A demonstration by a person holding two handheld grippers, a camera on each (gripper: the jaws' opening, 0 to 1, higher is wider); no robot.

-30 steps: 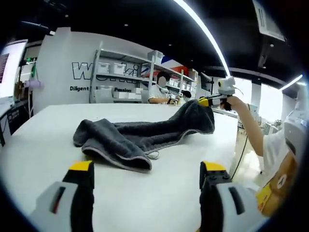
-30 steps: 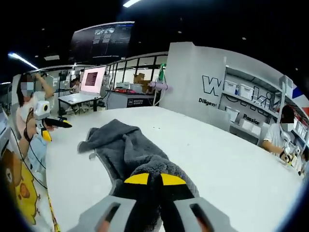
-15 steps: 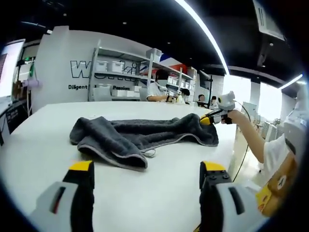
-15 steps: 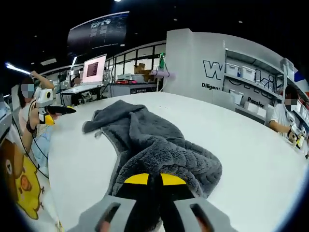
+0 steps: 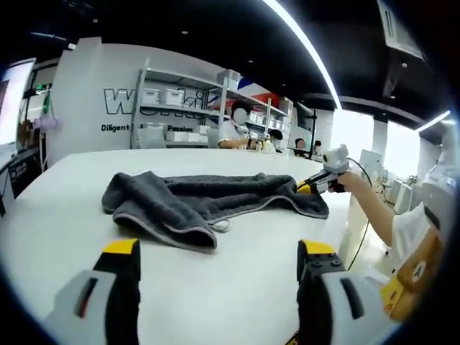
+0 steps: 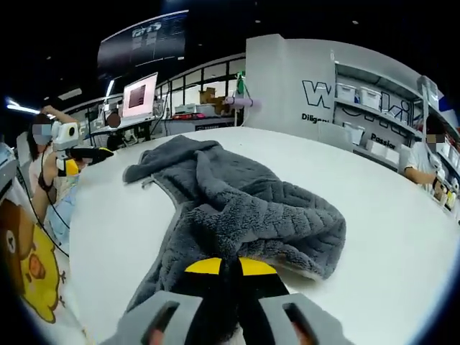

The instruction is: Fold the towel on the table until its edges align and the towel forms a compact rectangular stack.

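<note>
Towel [image 6: 237,208] lying crumpled on the white bench [image 6: 115,237], my right hand-held gripper [image 6: 223,267] clamped on its near corner, my left hand-held gripper [image 5: 219,250] wide apart, hovering just short of the towel's other end

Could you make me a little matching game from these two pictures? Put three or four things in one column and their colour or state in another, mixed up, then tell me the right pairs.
Things:
1. towel
2. left gripper
3. right gripper
4. table

States:
A. open, holding nothing
B. white and bare in front
C. grey, crumpled, not yet folded
D. shut on an end of the cloth

Pairs: 1-C, 2-A, 3-D, 4-B
</note>
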